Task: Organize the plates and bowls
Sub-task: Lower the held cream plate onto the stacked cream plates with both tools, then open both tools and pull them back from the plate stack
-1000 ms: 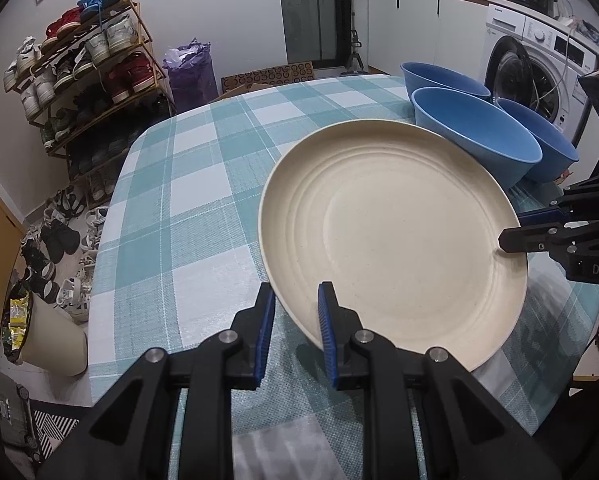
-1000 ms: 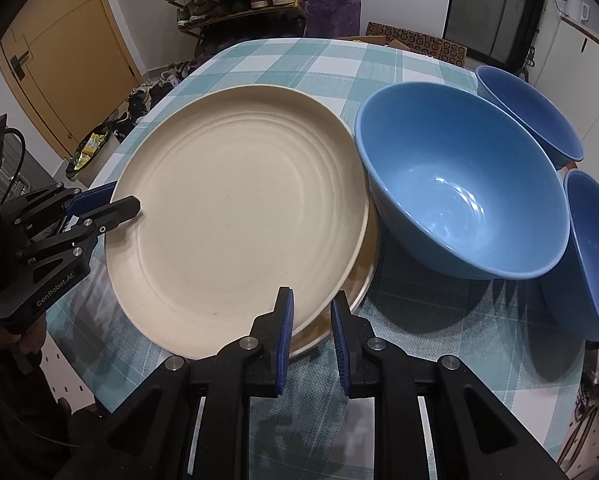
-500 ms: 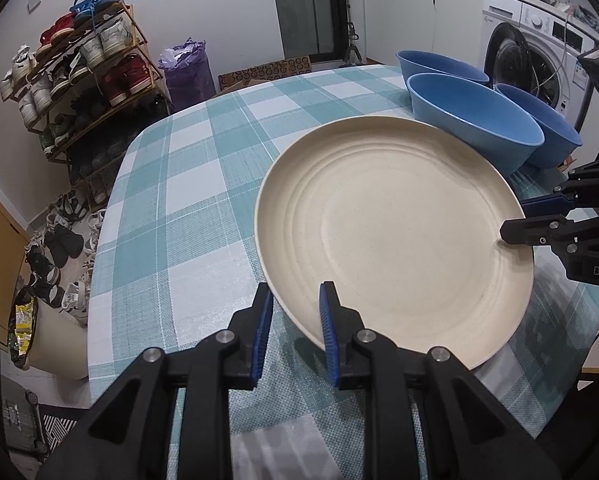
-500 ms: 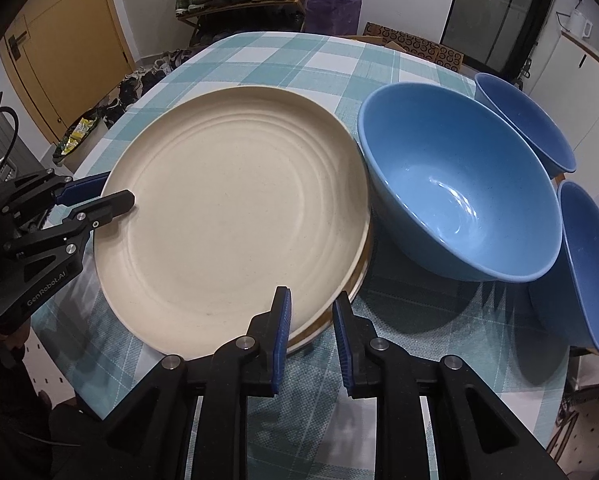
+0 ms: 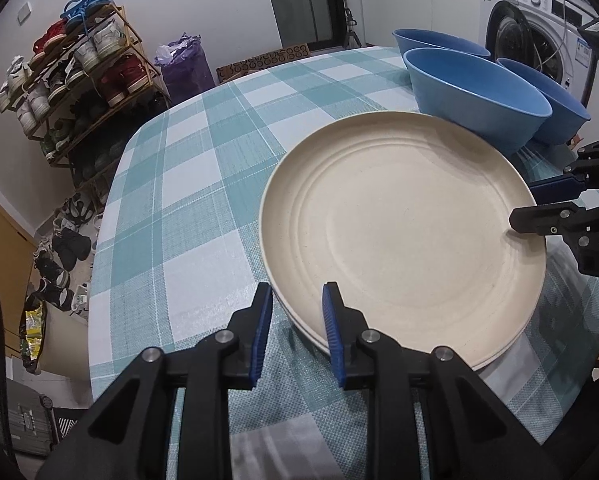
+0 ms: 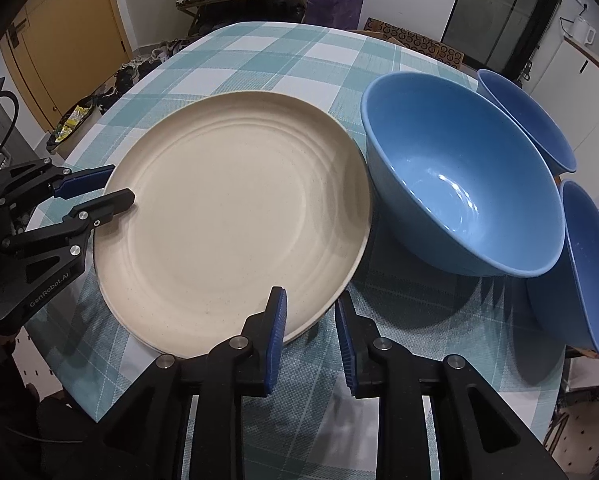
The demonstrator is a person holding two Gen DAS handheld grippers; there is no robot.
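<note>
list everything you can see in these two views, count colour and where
plates: two at least, cream, stacked on the near part of the table; only the lower one's edge shows
bowls: three, blue, clustered beside the plates toward the washing machine side
tablecloth: one, teal and white check, covering the table
shoe rack: one, wood-coloured frame full of shoes, by the wall beyond the table
bag: one, purple, on the floor beside the rack
washing machine: one, white, behind the bowls
kettle: one, white, on the counter
door: one, yellow-brown, left of the right wrist view
left gripper: black with blue pads, jaws astride the plates' rim, just been opening
right gripper: same, at the opposite rim, just been opening
</note>
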